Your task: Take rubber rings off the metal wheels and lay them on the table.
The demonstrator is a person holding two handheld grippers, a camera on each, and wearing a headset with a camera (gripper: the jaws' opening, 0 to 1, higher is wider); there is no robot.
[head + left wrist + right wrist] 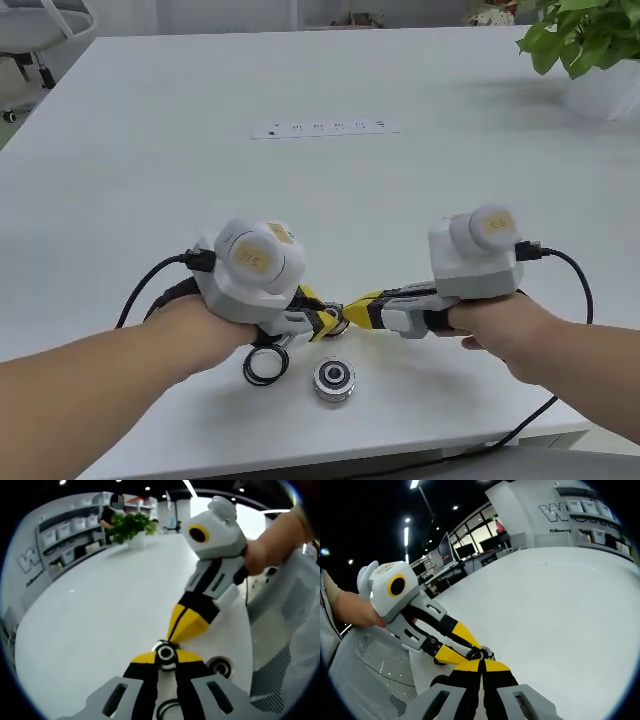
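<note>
Left gripper (322,321): a hand is gripping it at the near left of the table (420,190). Its yellow-tipped jaws are pointing right and are clamping narrowly on the held wheel.
Held wheel (166,653): a small metal wheel with a dark band round its rim. It is sitting between the left gripper's two tips, at the near middle of the table and just above its top.
Right gripper (350,308): the other hand is holding it at the near right and pointing it left. Its jaws are lying pressed together to a point, and that point is touching the held wheel's edge. Whether it is pinching the dark band cannot be told.
Loose wheel (333,378): it is lying flat on the table, just nearer than the meeting tips and apart from both grippers.
Rubber ring (265,364): a black ring, lying flat on the table under the left hand, just left of the loose wheel.
Socket strip (325,127): it is lying across the far middle of the table.
Potted plant (580,35): it is standing at the far right corner.
</note>
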